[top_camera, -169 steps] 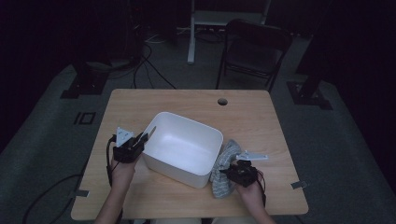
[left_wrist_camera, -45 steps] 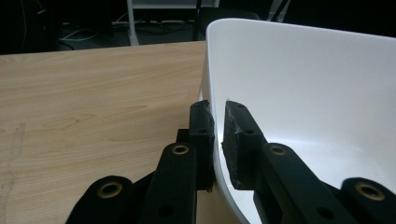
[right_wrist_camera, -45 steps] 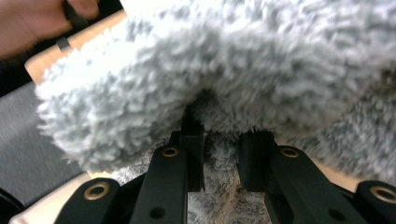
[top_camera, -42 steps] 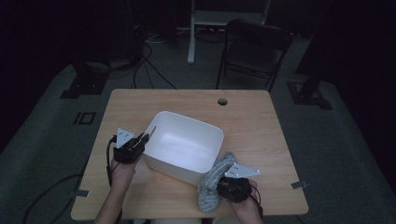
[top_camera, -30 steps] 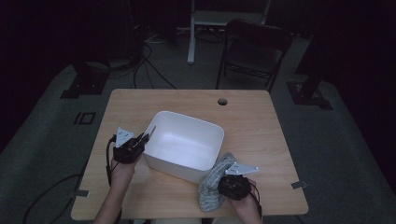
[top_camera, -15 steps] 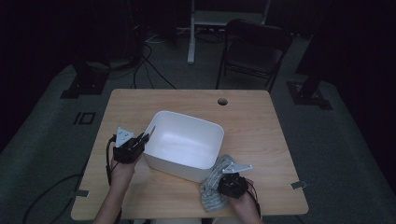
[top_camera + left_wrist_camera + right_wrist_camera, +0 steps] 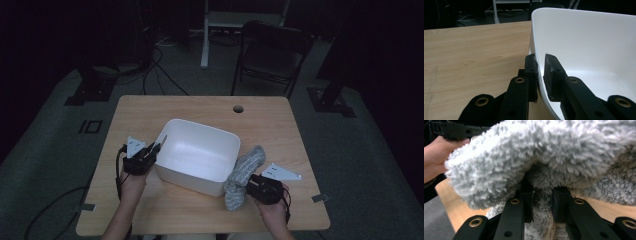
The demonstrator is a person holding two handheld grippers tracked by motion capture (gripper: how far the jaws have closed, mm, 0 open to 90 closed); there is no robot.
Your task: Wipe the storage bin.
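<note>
A white plastic tub [image 7: 197,155] stands in the middle of the wooden table [image 7: 200,107]. My left gripper [image 7: 156,149] is shut on the tub's left rim [image 7: 535,53], one jaw outside the wall and one inside. A fluffy grey sock [image 7: 242,172] lies against the tub's right side, folded over itself. My right gripper [image 7: 248,186] holds the sock near its lower end. In the right gripper view the jaws pinch the grey fleece [image 7: 541,220], and a thick fold of sock [image 7: 536,155] hangs over them.
A round cable hole [image 7: 238,108] sits near the table's far edge. A black chair [image 7: 272,55] and a white stand [image 7: 206,35] are on the floor beyond the table. Cables [image 7: 160,65] run across the dark carpet.
My right gripper has dragged the sock toward the front edge and then back a little toward the tub. The sock is now bunched and folded. The left gripper has stayed on the tub rim.
</note>
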